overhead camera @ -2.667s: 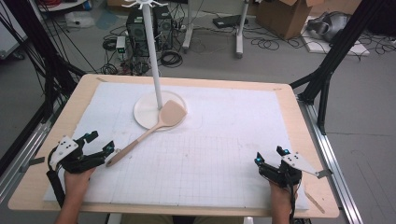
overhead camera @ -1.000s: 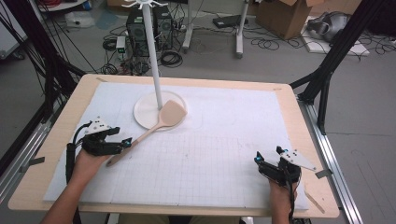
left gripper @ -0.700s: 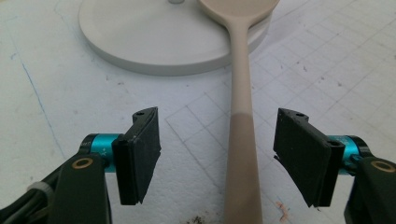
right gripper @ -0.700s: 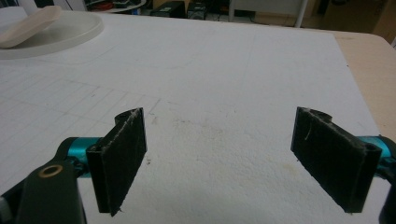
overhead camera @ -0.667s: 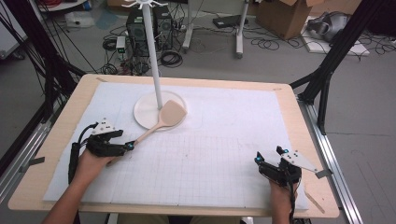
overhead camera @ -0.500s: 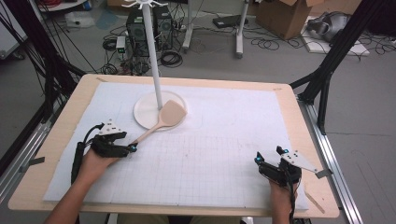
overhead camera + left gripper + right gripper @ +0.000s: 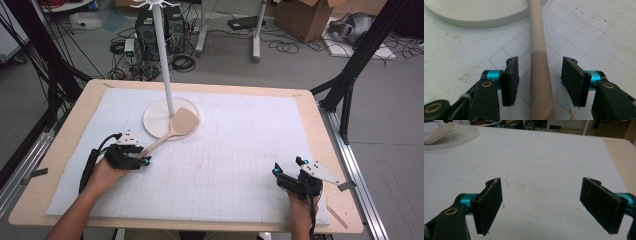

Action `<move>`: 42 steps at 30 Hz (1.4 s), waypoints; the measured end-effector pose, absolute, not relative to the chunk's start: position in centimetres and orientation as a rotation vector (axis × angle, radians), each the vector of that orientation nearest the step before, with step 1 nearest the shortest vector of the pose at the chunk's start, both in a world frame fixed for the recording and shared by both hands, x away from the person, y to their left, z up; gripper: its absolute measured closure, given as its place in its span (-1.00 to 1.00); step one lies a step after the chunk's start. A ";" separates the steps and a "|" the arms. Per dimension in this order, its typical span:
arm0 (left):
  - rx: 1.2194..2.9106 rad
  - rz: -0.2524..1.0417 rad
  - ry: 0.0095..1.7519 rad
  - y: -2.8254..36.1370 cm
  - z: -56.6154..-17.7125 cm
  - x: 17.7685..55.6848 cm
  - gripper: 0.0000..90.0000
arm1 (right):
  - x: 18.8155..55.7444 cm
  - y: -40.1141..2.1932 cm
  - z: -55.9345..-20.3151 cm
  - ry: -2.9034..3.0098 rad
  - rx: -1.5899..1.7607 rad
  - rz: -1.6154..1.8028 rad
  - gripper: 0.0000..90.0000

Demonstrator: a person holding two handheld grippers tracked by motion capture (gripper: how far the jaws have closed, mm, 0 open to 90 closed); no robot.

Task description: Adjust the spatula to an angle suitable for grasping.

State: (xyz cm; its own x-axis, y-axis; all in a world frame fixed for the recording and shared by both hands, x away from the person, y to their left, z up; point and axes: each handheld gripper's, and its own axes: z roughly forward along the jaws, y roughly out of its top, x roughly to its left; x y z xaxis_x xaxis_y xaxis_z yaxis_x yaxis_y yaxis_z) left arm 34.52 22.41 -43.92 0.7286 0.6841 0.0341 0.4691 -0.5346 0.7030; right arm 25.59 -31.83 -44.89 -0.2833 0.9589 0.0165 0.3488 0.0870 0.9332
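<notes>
Smooth tan wooden spatula (image 7: 172, 129) on gridded white mat (image 7: 240, 170).
Left gripper (image 7: 537, 82) closing astride handle, gaps remaining; right gripper (image 7: 549, 202) spread wide, empty.

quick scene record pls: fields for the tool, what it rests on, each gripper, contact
tool: wooden spatula, blade on the stand's base, handle out on the mat
stand: white round base with upright pole
surface: white gridded mat
left gripper: jaws either side of the handle, just been closing, gaps remain both sides
right gripper: open, nothing between jaws, low over the mat
contact: none yet
</notes>
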 end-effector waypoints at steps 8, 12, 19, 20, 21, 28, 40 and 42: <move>2.214 0.346 0.880 22.7 -43.9 35.1 0.54 | 25.6 -31.9 -44.9 1.706 1.300 1.192 -0.62; 2.227 0.361 0.866 22.6 -43.8 35.0 0.64 | 25.6 -31.8 -44.9 1.711 1.303 1.190 -0.62; 2.228 0.360 0.870 22.6 -43.8 35.0 0.65 | 25.5 -31.8 -44.9 1.711 1.295 1.191 -0.62; 2.229 0.362 0.868 22.5 -43.8 35.0 0.65 | 25.5 -31.8 -44.9 1.712 1.296 1.192 -0.62; 2.230 0.364 0.863 22.5 -43.8 35.0 0.65 | 25.6 -31.9 -44.9 1.709 1.284 1.190 -0.62; 2.213 0.355 0.811 22.7 -43.5 34.8 0.66 | 25.5 -31.8 -44.9 1.704 1.294 1.198 -0.62; 2.237 0.303 0.682 21.6 -43.0 34.2 0.66 | 25.4 -31.9 -44.9 1.701 1.290 1.204 -0.62; 2.240 0.308 0.667 21.2 -42.8 34.1 0.66 | 25.4 -31.9 -44.9 1.700 1.292 1.205 -0.62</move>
